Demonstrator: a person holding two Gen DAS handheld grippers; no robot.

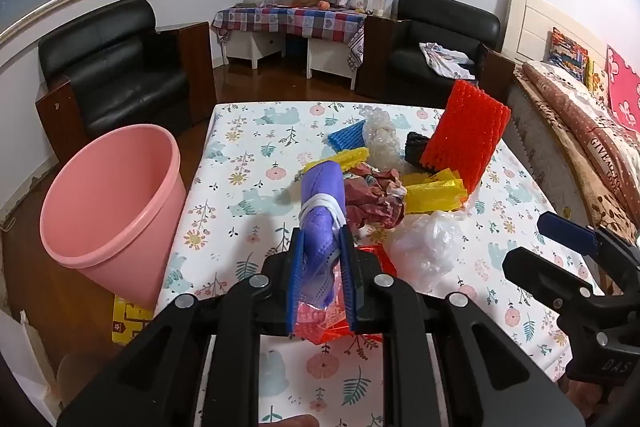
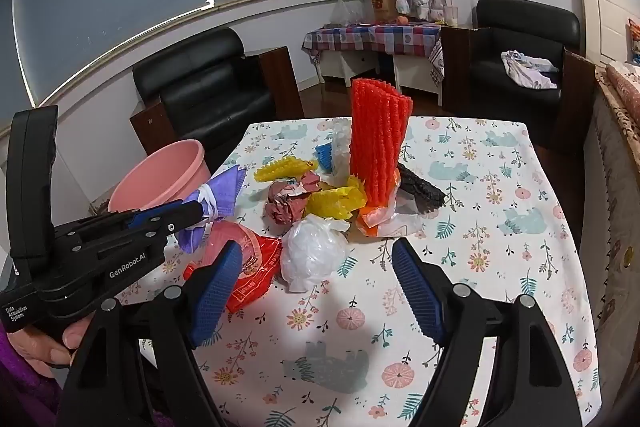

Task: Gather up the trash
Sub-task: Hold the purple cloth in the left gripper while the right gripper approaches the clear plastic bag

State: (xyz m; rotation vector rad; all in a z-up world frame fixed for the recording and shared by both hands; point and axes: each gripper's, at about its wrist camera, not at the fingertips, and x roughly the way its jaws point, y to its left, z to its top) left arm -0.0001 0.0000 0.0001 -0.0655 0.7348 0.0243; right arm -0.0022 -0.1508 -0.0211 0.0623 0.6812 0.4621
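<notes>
Pink bin [image 1: 112,211]: base hidden behind the table [image 1: 240,163] edge in the left wrist view; in the right wrist view only its rim [image 2: 168,171] clears the left gripper [image 2: 200,213]. Red wrapper [image 1: 320,323] mostly covered by that gripper's fingers [image 1: 294,283] and the purple mask [image 1: 322,211]; print unreadable. Black mesh piece [image 2: 420,187] partly behind the red foam net [image 2: 378,143]; right gripper [image 1: 568,233] cut off at frame edge
</notes>
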